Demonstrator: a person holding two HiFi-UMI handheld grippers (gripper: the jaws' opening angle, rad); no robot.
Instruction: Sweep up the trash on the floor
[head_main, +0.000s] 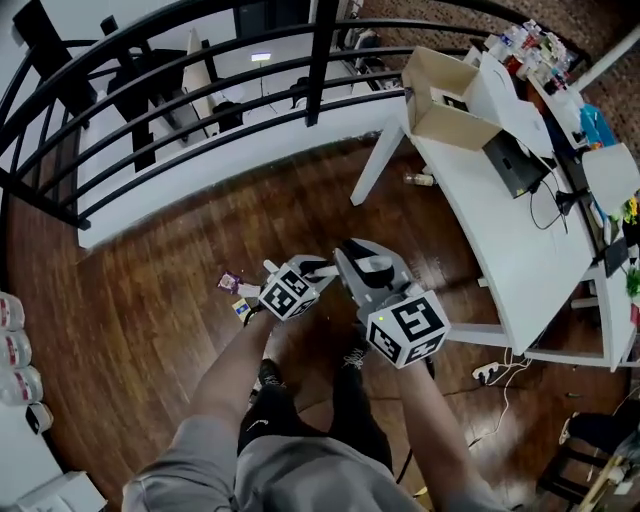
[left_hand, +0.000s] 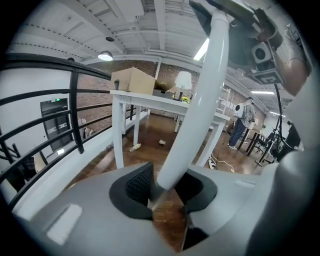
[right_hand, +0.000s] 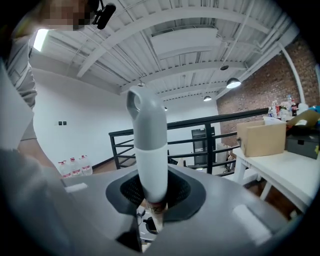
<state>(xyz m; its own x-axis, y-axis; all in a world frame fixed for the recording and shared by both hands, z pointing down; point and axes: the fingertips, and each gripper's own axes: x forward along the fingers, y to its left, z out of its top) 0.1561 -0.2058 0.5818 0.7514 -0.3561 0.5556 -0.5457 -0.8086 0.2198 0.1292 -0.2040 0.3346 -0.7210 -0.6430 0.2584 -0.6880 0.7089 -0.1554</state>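
Observation:
Small bits of trash, a purple wrapper (head_main: 231, 282) and a yellow scrap (head_main: 242, 308), lie on the wooden floor just left of my left gripper (head_main: 268, 270). A plastic bottle (head_main: 420, 180) lies by the table leg. My left gripper (left_hand: 167, 187) is shut on a white handle pole (left_hand: 200, 100) that rises to the upper right, toward the right gripper. My right gripper (head_main: 352, 256) sits beside the left one. In its own view, the right gripper (right_hand: 152, 192) is shut on a white handle (right_hand: 151, 165) with a grey cap (right_hand: 145, 115). The handle's lower end is hidden.
A white table (head_main: 500, 240) with a cardboard box (head_main: 445, 100) and clutter stands at the right. A black railing (head_main: 200, 90) curves along the far edge. A power strip with cables (head_main: 488, 372) lies under the table. Water bottles (head_main: 15, 350) stand at the left. My legs are below the grippers.

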